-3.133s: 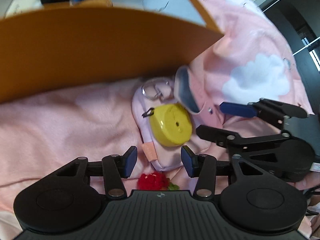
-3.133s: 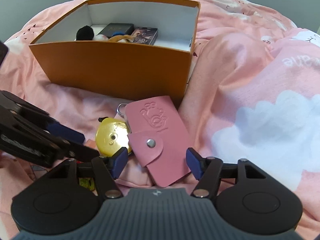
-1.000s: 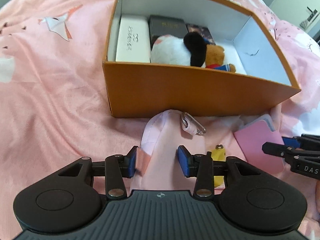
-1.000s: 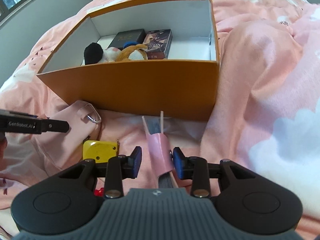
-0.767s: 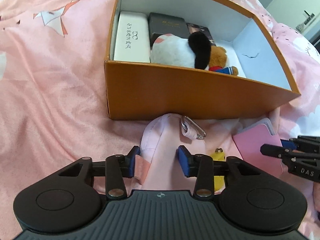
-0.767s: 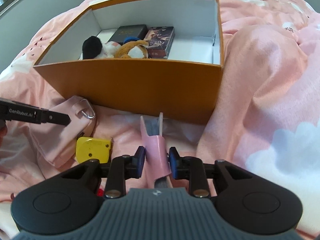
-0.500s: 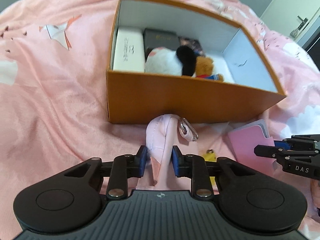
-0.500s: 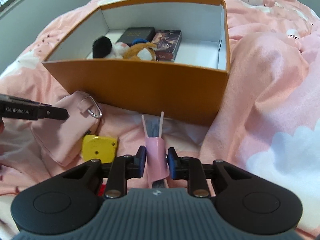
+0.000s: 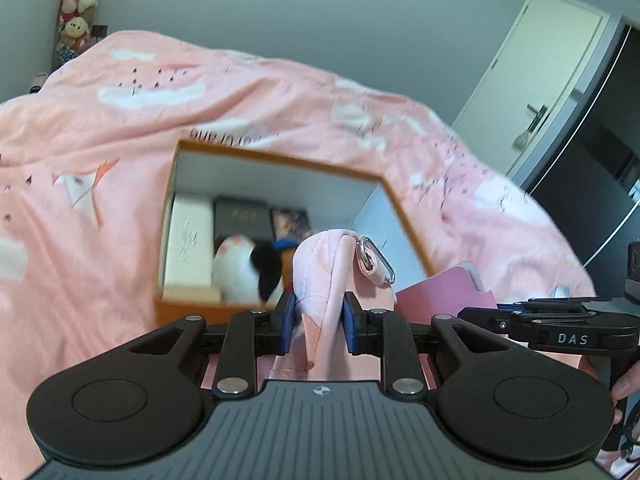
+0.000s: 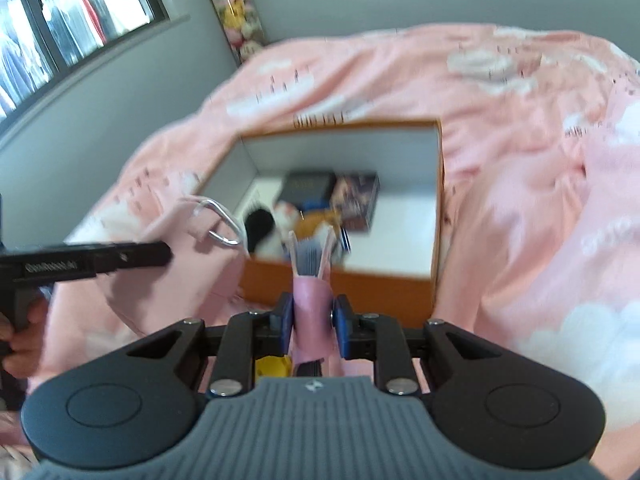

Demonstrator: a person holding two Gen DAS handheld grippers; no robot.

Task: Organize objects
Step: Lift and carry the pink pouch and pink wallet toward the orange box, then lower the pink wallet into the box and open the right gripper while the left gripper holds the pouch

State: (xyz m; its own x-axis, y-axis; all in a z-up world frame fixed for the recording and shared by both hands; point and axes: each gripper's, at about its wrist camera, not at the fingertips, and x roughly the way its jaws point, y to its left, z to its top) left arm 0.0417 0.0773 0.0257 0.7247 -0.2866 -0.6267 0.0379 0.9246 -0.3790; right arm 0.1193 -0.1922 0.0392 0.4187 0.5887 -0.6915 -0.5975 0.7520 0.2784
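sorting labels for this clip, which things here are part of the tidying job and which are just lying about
Part of the job:
- pale pink fabric pouch with metal clip, in the left tongs
- pink leather card wallet, in the right tongs
- orange cardboard box

Lying about:
- pink cloud-print duvet
- stacked plush toys in the corner
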